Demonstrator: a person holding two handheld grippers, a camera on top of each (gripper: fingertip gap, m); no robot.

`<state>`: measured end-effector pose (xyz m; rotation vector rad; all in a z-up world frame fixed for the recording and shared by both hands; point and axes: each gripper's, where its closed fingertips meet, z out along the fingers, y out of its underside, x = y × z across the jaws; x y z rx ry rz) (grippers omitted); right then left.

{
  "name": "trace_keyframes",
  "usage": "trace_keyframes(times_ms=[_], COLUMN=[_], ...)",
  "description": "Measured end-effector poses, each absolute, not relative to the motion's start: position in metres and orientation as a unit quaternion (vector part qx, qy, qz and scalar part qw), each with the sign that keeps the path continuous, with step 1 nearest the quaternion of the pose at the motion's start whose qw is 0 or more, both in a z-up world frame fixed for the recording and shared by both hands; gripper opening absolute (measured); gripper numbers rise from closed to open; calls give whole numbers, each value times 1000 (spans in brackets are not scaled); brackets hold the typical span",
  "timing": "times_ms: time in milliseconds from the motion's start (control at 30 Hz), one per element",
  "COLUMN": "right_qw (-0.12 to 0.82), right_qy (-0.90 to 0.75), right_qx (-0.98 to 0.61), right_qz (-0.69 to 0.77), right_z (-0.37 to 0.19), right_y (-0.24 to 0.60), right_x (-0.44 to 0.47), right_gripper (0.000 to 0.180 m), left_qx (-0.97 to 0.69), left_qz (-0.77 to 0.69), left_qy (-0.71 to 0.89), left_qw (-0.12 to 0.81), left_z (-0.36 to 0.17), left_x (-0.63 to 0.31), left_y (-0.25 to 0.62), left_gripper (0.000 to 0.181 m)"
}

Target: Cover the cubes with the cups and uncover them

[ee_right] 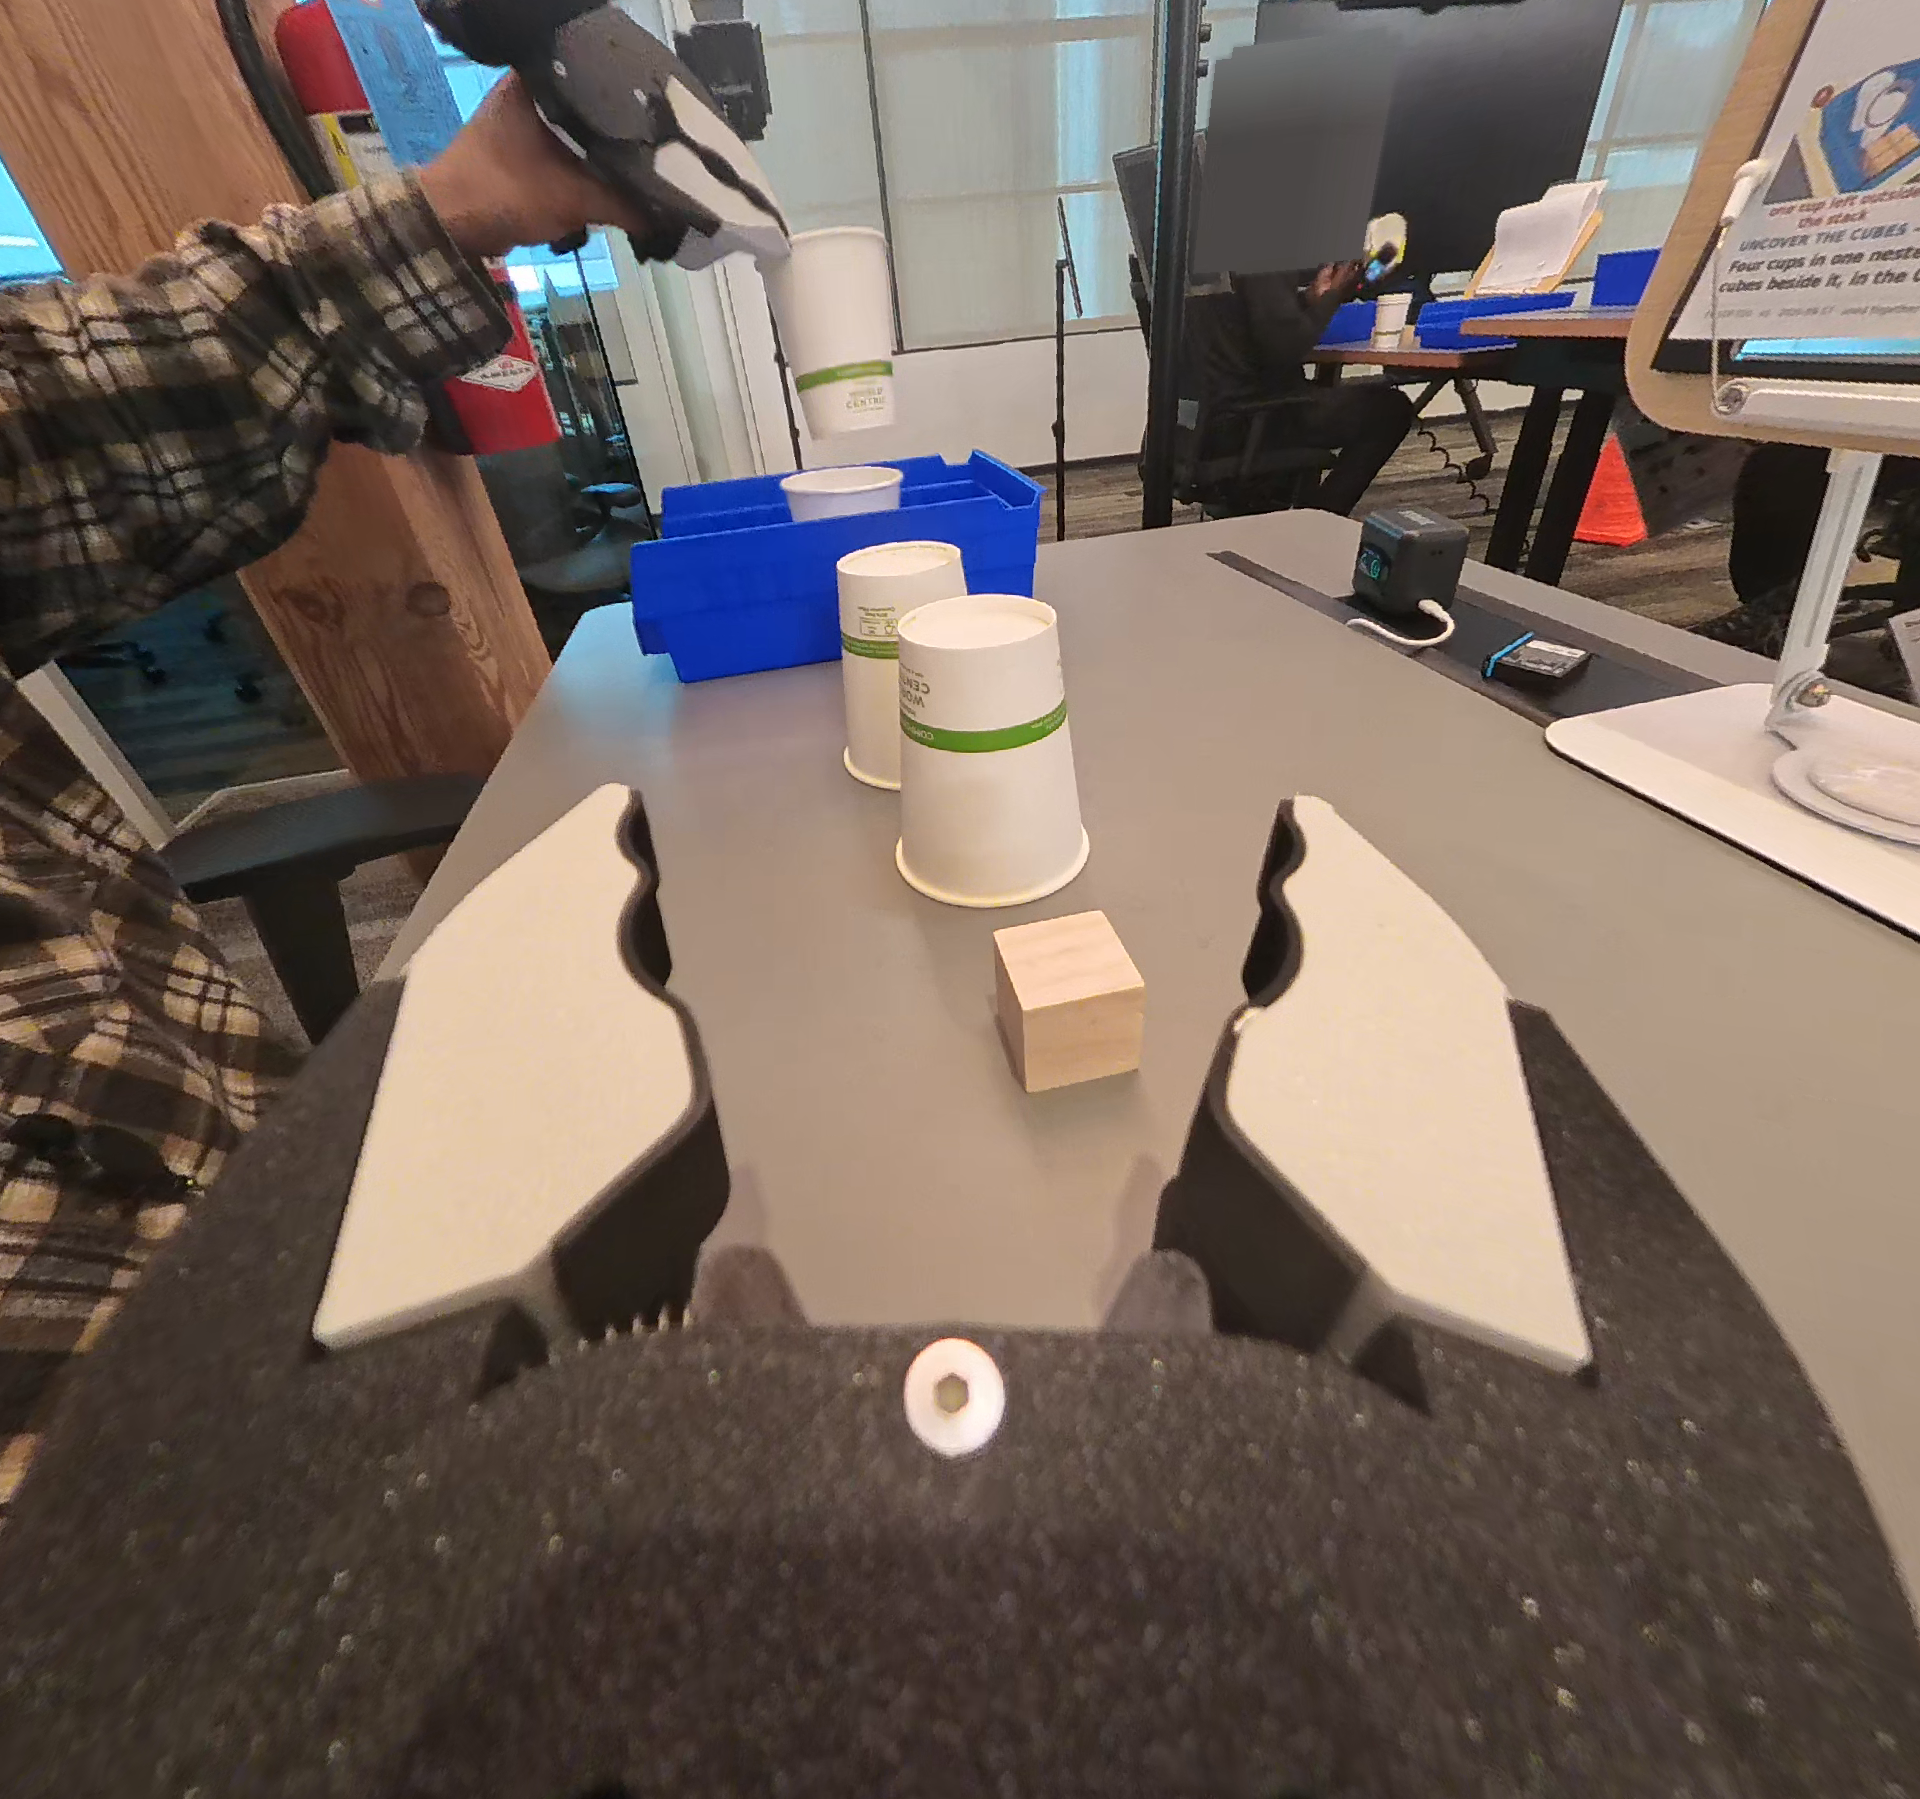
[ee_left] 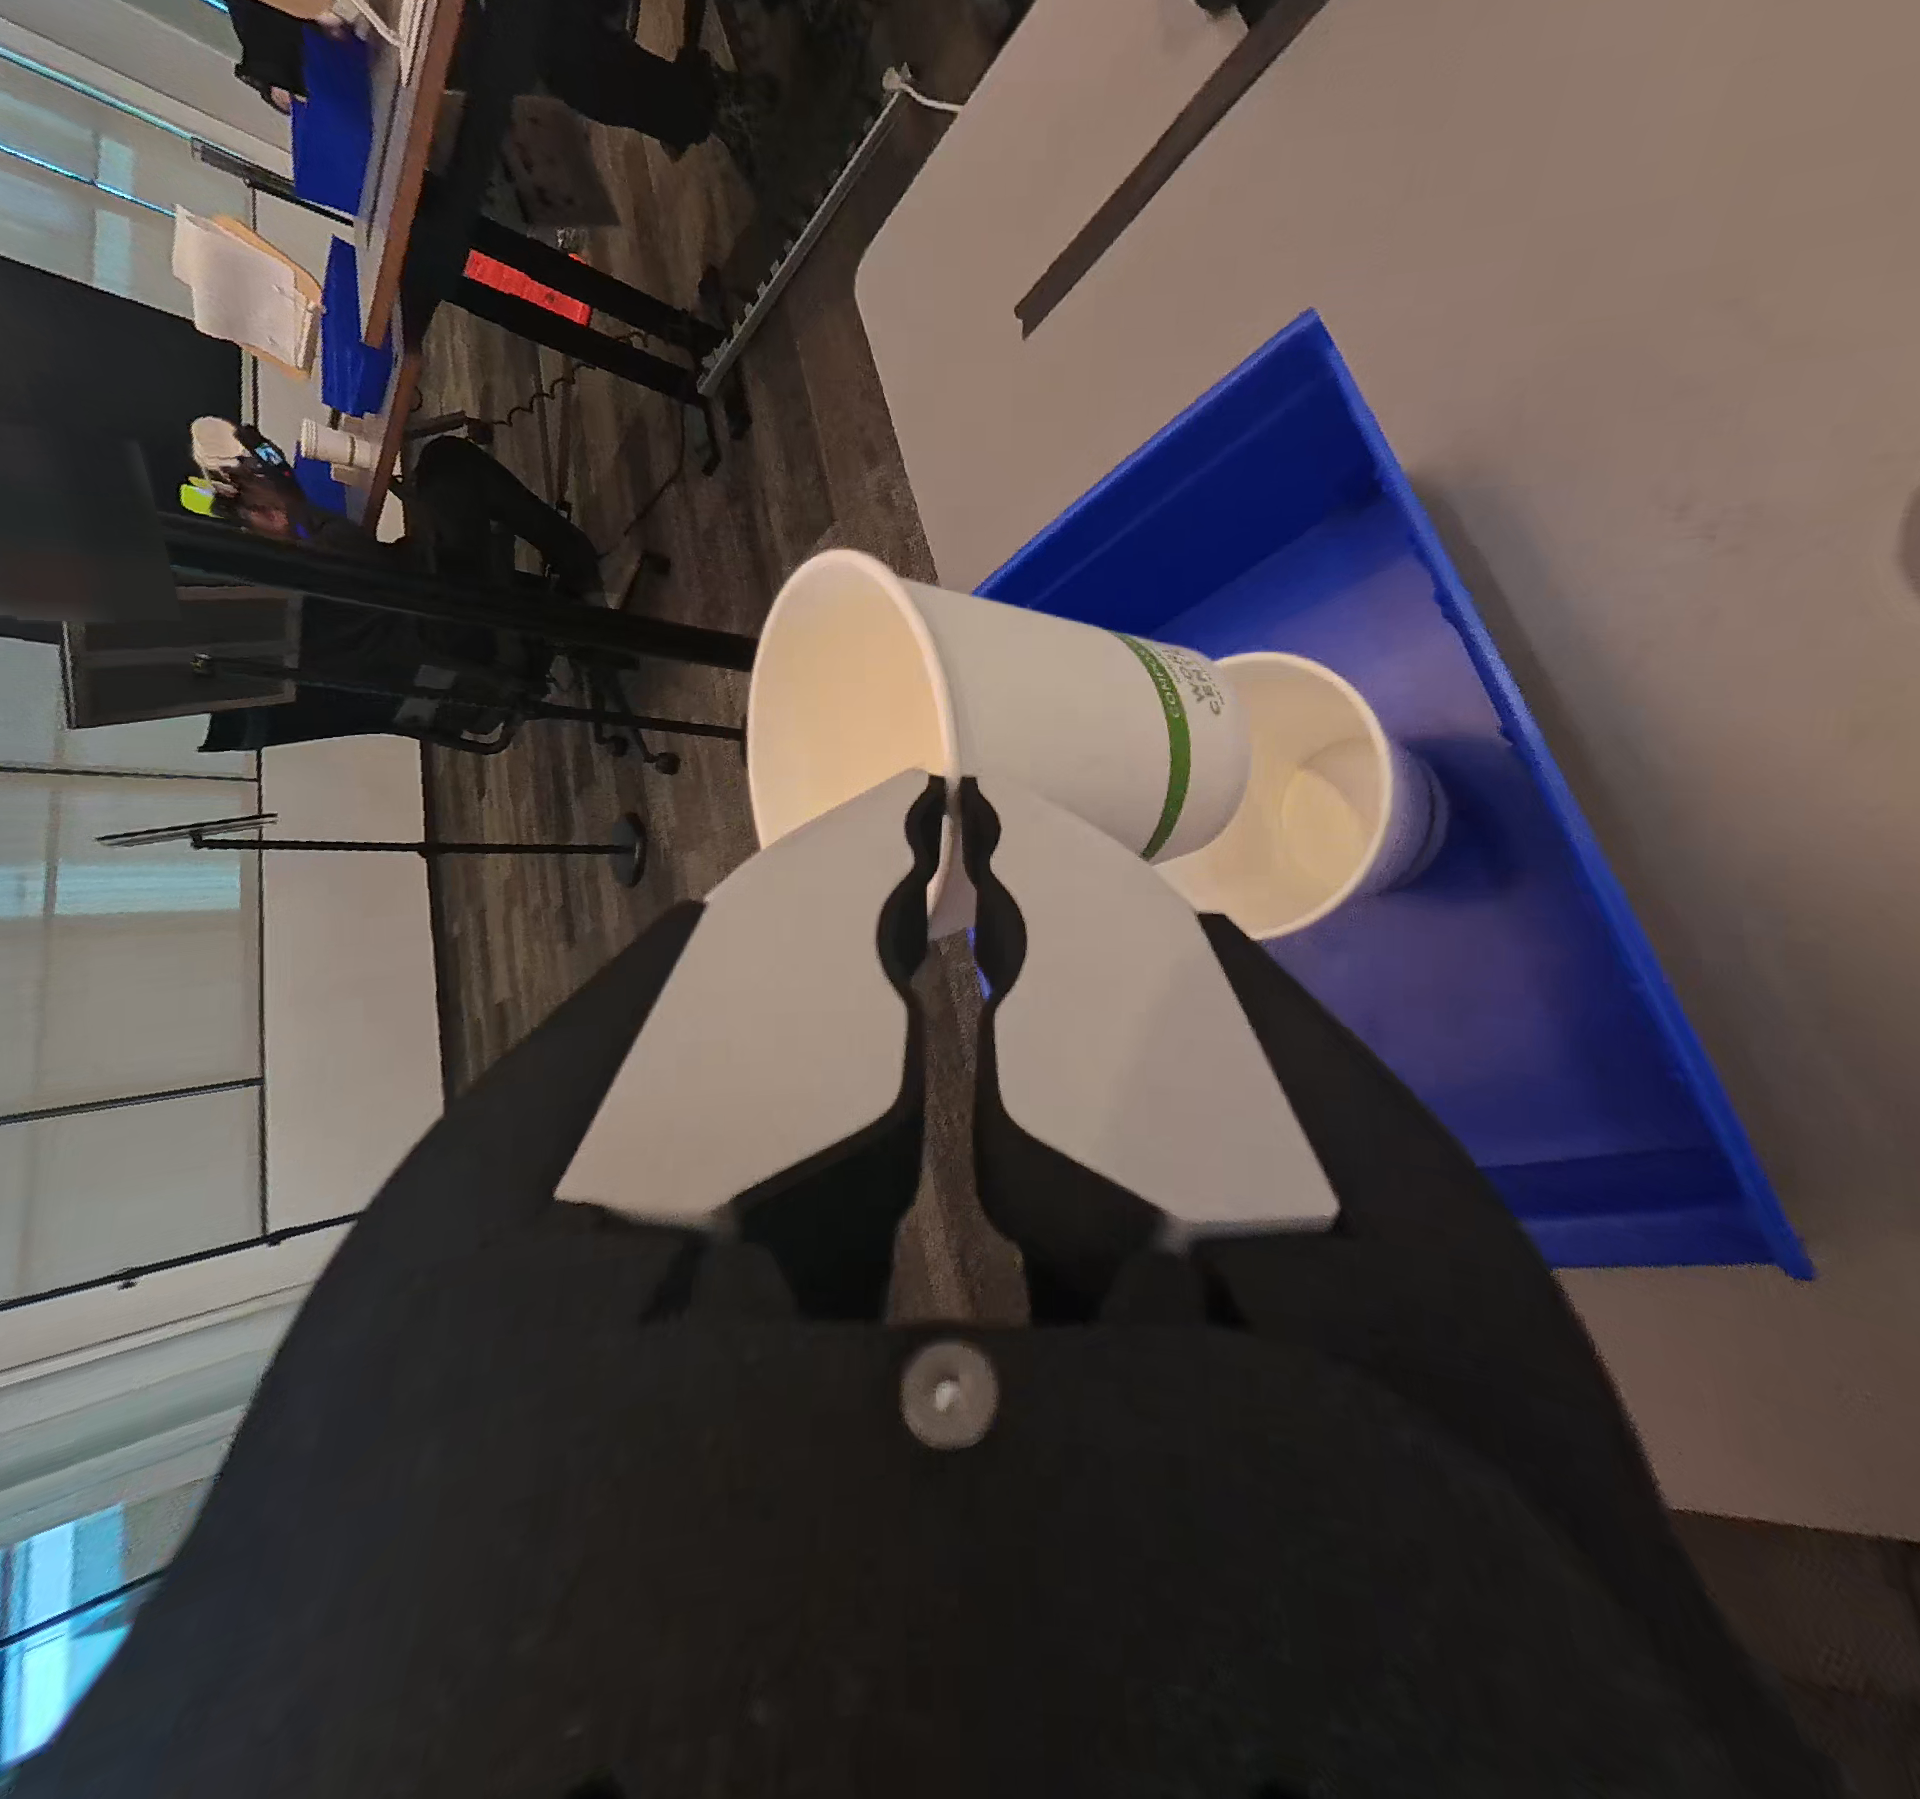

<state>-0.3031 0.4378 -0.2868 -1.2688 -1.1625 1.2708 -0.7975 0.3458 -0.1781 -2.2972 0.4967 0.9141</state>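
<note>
My left gripper [ee_left: 951,804] is shut on the rim of a white paper cup [ee_left: 1049,710] with a green band and holds it in the air above a blue bin [ee_left: 1558,1022]. Another white cup [ee_left: 1320,804] stands upright in the bin. In the right wrist view the held cup [ee_right: 836,336] hangs over the bin [ee_right: 748,596] and the bin cup [ee_right: 842,492]. Two upside-down cups [ee_right: 982,762] [ee_right: 873,606] stand on the grey table [ee_right: 1351,918]. A wooden cube [ee_right: 1068,999] lies bare in front of them. My right gripper [ee_right: 961,908] is open and empty, just before the cube.
A white stand with a tilted instruction board [ee_right: 1787,191] sits at the table's right. A small black device [ee_right: 1408,560] and a cable lie at the far right. A wooden pillar [ee_right: 343,554] and chair armrest [ee_right: 312,824] are left of the table. A person sits far behind.
</note>
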Motion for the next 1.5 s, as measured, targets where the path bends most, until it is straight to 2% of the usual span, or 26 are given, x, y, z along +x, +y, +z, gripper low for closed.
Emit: trace_keyframes(times_ms=[33,233,400,600,800,1000,1333,1433,1500], right_qw=[481,483,499,553,578,576,572,580,581], right_qy=[-476,-470,-448,-421,-413,-399,-357,-361,-377], right_qx=[-519,-519,-518,-504,-495,-504,-499,-483,-470], right_qz=[522,526,531,513,501,505,544,548,547], right_z=[-286,-285,-278,-249,-233,-240,-248,-240,-234], right_y=[437,437,439,424,398,386,383,381,378], right_x=[-303,-305,-306,-301,-309,-331,-355,-348,-341], right_gripper=[109,109,111,113,115,121,128,119,104], left_qx=[-867,-864,-853,-816,-778,-742,-694,-689,-689], left_qz=[342,298,208,98,-20,-164,-368,-406,-425], left_qy=[184,166,155,177,213,228,218,216,221], left_qw=[312,370,453,541,590,608,579,561,545], left_z=[-175,-155,-135,-116,-122,-140,-177,-191,-202], left_x=[-797,-781,-743,-665,-572,-490,-402,-389,-381], left_y=[345,344,347,360,372,376,365,362,360], left_gripper=[2,2,2,2,2,2,2,2,2])
